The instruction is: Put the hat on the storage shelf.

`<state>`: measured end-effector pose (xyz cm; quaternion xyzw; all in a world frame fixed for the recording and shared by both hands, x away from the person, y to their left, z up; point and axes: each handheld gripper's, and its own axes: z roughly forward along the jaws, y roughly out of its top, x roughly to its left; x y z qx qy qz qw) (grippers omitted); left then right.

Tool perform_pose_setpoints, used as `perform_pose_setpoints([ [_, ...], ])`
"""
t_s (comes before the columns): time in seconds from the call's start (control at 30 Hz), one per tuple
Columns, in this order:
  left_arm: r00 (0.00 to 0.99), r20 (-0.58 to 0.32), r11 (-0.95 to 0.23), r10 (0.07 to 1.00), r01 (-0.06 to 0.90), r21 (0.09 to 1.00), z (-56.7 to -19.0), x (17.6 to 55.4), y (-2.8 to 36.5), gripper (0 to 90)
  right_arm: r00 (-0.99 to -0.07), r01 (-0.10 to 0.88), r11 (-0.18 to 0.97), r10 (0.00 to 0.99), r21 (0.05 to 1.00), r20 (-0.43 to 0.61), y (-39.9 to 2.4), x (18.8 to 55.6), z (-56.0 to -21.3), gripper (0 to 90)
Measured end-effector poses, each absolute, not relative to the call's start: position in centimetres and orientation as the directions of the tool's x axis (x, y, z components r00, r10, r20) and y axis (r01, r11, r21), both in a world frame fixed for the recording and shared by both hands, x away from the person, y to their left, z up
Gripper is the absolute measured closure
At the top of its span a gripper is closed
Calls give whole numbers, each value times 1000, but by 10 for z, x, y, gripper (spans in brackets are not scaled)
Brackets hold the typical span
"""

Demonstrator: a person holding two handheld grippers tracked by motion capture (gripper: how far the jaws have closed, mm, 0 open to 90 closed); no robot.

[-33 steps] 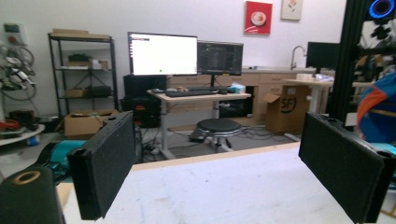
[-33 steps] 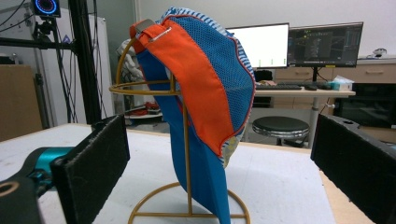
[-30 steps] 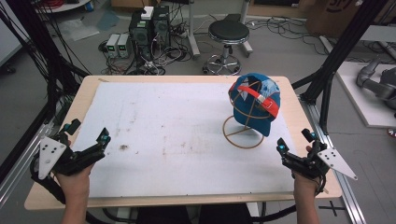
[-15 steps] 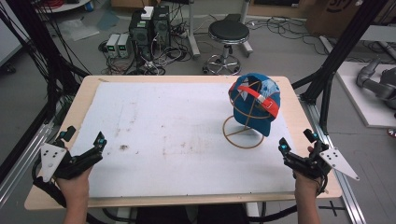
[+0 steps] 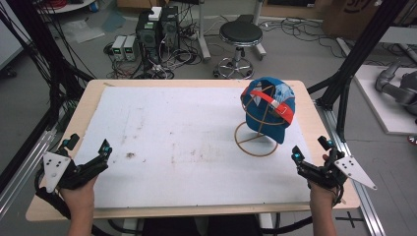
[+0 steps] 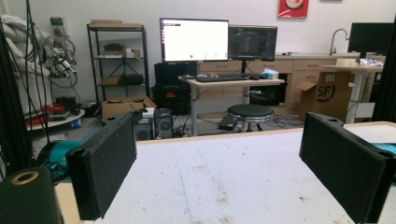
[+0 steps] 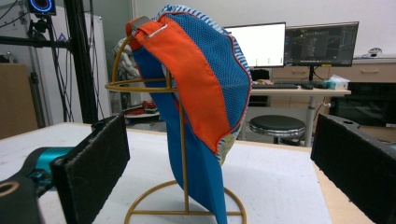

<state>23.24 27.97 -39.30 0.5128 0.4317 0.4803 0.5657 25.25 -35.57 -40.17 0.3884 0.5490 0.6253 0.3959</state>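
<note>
Here, one blue-and-orange cap (image 5: 272,105) is hanging on one gold wire stand (image 5: 255,140) at the far right of the tabletop (image 5: 172,142). Two tongs are resting at the near edge, the left tongs (image 5: 104,151) well apart from the cap and the right tongs (image 5: 311,150) near it. Both are gaping wide and gripping nothing.

Even, diffuse indoor light fills all three views, bright without harsh contrast. In the high view the white table mat (image 5: 196,142) reads slightly washed out, and shadows under the cap stand (image 5: 255,140) are faint and soft. The picture is somewhat soft and blocky throughout. In the left gripper view the lit monitor (image 6: 194,39) is blown out to near white. In both gripper views the near black jaws look blurred, and the far background is mildly soft.
</note>
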Motion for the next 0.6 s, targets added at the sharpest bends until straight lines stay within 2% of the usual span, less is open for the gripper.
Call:
perform_pose_setpoints([
  [0.6, 182, -7, 24, 983, -91, 996, -396, 235, 280, 114, -389, -66, -64, 921, 996, 33, -354, 254, -404, 41],
])
